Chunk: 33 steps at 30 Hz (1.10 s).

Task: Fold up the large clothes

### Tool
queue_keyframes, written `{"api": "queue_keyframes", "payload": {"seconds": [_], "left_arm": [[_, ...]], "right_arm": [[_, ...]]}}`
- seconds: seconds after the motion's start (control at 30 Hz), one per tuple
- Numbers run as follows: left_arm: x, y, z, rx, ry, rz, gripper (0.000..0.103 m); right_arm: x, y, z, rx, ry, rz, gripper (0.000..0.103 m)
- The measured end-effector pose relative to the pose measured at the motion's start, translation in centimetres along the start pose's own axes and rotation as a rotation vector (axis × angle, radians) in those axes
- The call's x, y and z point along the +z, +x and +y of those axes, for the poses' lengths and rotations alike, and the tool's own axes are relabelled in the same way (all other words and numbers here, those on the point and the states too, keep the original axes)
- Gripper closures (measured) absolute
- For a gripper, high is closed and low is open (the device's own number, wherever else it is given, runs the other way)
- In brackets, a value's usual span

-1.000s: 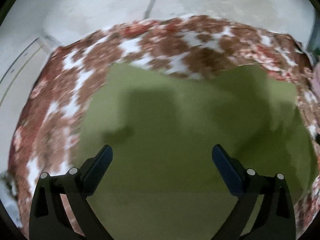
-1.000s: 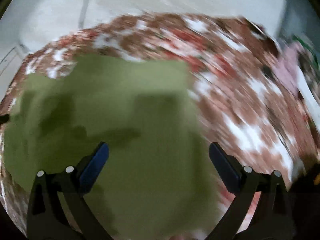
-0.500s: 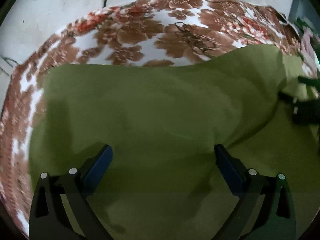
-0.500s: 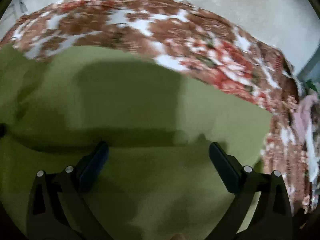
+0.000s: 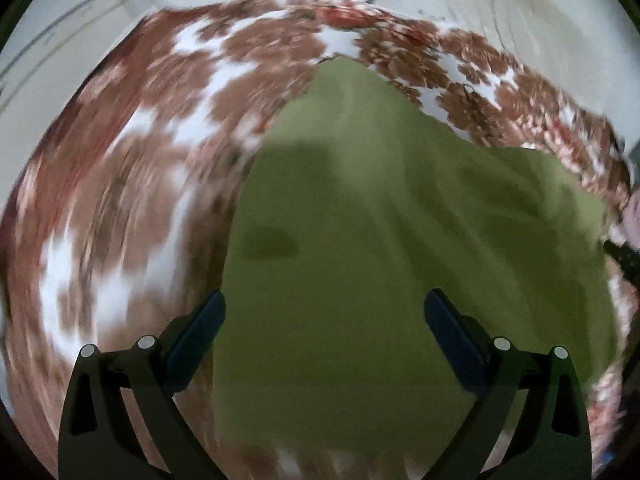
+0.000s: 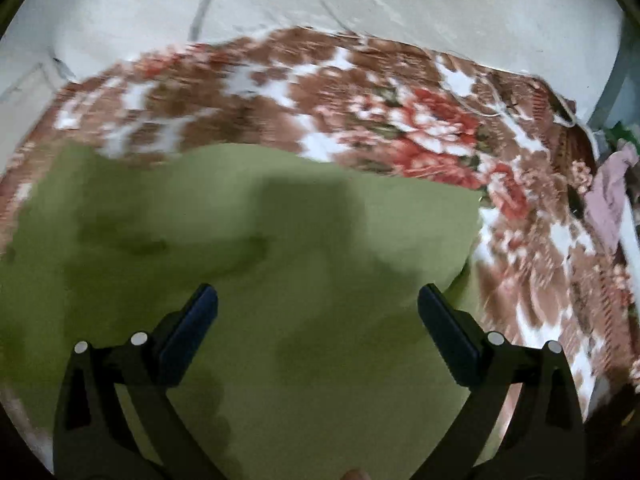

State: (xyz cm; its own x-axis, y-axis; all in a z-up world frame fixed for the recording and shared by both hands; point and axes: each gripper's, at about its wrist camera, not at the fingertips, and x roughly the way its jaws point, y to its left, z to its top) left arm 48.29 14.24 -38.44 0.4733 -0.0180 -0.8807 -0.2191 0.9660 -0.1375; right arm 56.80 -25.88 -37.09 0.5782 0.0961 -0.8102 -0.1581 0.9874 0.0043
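An olive-green garment (image 5: 400, 248) lies spread on a brown and white floral blanket (image 5: 132, 184). In the left wrist view its left edge runs just inside my left finger and a pointed corner reaches far up. My left gripper (image 5: 325, 320) is open and empty above the cloth. In the right wrist view the garment (image 6: 248, 240) fills the lower left, its far edge folded over and its right corner rounded. My right gripper (image 6: 318, 312) is open and empty above it. The blanket also shows in the right wrist view (image 6: 400, 132).
A pale wall (image 6: 400, 8) stands behind the blanket's far edge. A pinkish cloth pile (image 6: 608, 200) sits at the blanket's right edge. A dark object (image 5: 624, 256) shows at the right rim of the left wrist view.
Both views have swung: the left wrist view now looks at the garment's left edge with more blanket showing. The right wrist view has pulled back a little. Both grippers stay open.
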Motion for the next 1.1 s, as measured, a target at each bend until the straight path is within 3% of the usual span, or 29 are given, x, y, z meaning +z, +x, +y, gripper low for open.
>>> {"api": "queue_keyframes", "payload": {"seconds": [0.2, 0.43, 0.73, 0.93, 1.1], "left_arm": [[-11.3, -3.5, 3.5, -0.123, -0.341, -0.026, 0.005], [-18.4, -1.3, 4.4, -0.208, -0.501, -0.109, 0.006], [-17.7, 3.2, 4.4, -0.342, -0.552, -0.17, 0.005], [-14.2, 4.8, 5.2, -0.464, -0.609, -0.227, 0.005], [-11.7, 6.5, 5.1, -0.493, -0.63, -0.245, 0.005]], "right_arm": [[-2.5, -3.5, 3.0, 0.075, -0.031, 0.04, 0.005], [-5.2, -2.8, 4.4, 0.045, -0.072, 0.092, 0.005], [-7.3, -2.0, 5.9, 0.031, -0.12, 0.12, 0.005], [-8.3, -1.5, 5.6, -0.003, -0.099, 0.142, 0.005], [-9.0, -1.5, 5.4, -0.015, -0.058, 0.144, 0.005]]}}
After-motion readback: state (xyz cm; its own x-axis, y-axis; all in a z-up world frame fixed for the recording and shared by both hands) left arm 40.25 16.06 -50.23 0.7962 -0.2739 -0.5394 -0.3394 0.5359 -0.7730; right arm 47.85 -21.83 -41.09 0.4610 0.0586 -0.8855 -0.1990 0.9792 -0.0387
